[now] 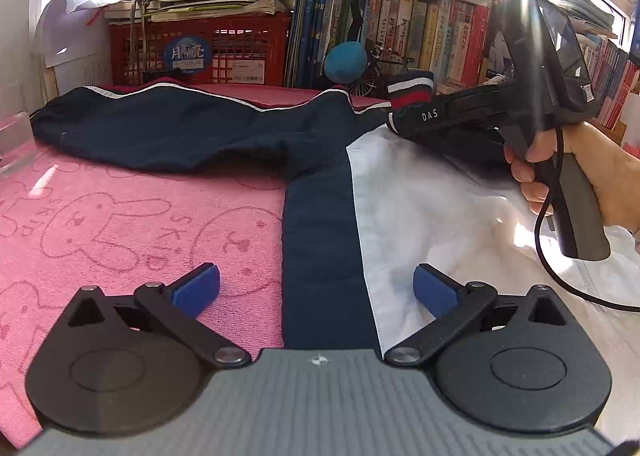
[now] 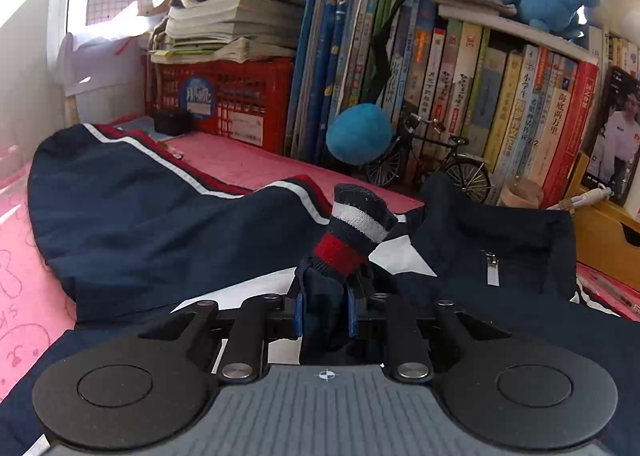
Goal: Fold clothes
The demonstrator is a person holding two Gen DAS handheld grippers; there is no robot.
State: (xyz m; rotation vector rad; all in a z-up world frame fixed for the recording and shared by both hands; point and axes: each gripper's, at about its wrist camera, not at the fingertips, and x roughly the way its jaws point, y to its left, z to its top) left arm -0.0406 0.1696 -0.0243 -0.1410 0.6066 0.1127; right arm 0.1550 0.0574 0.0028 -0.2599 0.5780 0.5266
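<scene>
Behind jacket [image 2: 160, 224], red crate [image 2: 240, 104] under paper stack [image 2: 232, 28]

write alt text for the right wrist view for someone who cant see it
The right hand-held gripper is shut on the striped cuff of a navy jacket, which sticks up between its blue pads. The jacket lies spread over a pink towel, its zipped collar to the right. Behind stand a red crate, shelved books and a small model bicycle.
</scene>
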